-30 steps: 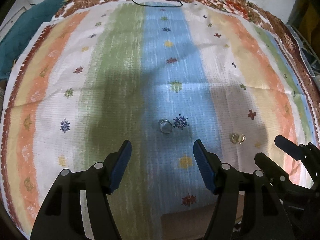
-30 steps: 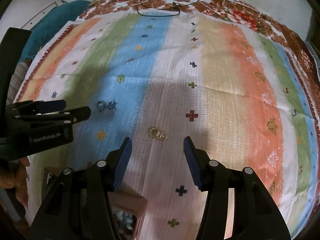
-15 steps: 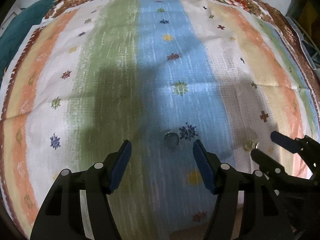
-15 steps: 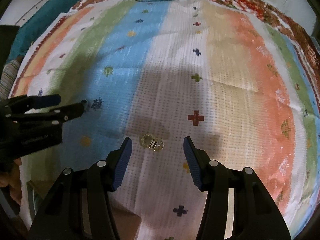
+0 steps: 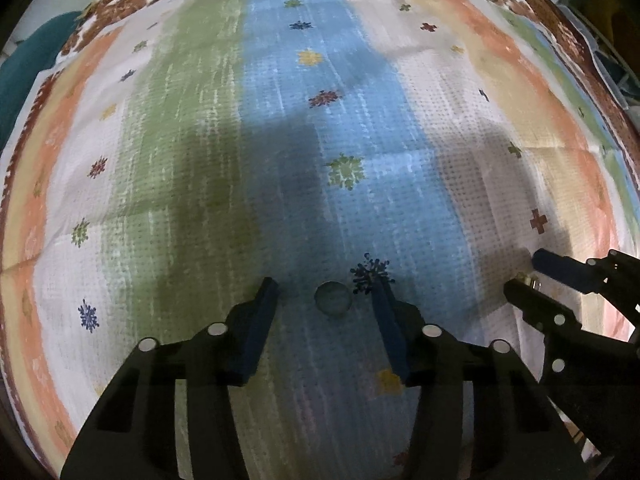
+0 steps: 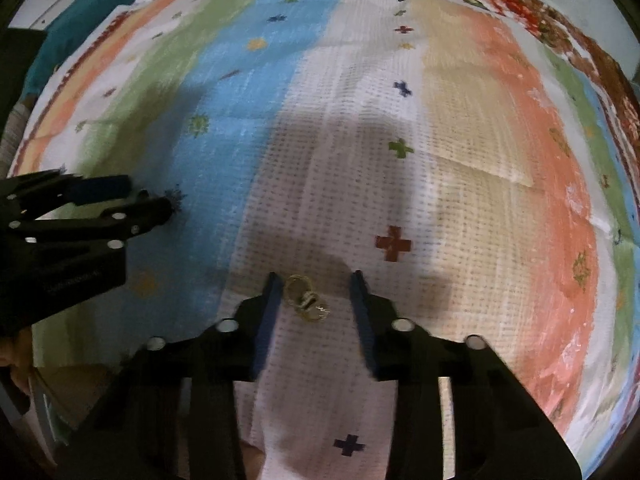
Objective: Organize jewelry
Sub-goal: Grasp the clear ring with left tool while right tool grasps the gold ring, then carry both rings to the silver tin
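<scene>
Left wrist view: your left tongs [image 5: 325,286] point steeply down at the striped cloth [image 5: 200,128], on its blue band. Their jaws have just been closing and now stand partly open, with a gap on either side of the round greyish ring [image 5: 333,299] that lies flat on the cloth between the fingertips; neither blue pad touches it. A dark blue flower print sits just beside the ring, on its right, against the right fingertip.

Right wrist view: your right tongs [image 6: 315,280] stand over the white band of the same cloth, to the right of the left tongs. Their jaws have also just been closing and are narrower than the left pair, yet not shut. The small gold earrings [image 6: 306,300], a linked pair, lie on the cloth between the fingertips. The left pad is just beside them; whether it touches cannot be told. The right pad stands clear. A red cross print lies to the far right of these tongs.
</scene>
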Motion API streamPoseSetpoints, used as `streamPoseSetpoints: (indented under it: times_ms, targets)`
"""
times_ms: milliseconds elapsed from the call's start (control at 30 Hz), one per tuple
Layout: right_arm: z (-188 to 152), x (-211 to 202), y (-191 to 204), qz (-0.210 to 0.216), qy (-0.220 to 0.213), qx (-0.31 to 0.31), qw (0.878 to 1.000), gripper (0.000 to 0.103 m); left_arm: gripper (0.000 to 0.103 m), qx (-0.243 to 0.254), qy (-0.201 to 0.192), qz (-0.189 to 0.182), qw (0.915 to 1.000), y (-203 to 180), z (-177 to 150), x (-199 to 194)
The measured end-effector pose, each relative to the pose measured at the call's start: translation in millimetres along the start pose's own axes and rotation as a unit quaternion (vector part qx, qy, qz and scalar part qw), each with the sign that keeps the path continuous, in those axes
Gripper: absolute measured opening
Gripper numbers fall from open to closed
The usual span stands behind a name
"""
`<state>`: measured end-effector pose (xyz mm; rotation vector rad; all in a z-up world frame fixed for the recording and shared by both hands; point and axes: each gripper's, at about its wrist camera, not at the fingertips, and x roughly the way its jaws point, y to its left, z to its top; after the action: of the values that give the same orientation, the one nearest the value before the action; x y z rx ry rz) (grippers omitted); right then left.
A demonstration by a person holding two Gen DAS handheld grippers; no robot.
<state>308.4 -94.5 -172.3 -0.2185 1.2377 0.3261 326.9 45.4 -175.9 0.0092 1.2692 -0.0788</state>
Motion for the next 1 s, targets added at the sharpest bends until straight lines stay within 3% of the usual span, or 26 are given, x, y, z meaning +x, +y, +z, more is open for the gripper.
streamPoseSetpoints:
  times_ms: [133,533,1000]
  targets:
    - [-1,0,3,0.001,0.005,-0.005,1.0,0.019,0.019,0.011,-0.001,0.005,0.9999,-6,1,0]
    - [-1,-9,1,0.002,-0.013,0.001,1.0,0.017,0.019,0.002,-0.014,0.013,0.9998,3,-12,-17]
    - [-19,-50,4,0.005,-0.048,0.008,0.999,0.017,0.019,-0.013,-0.035,0.007,0.9993,-2,-26,-59]
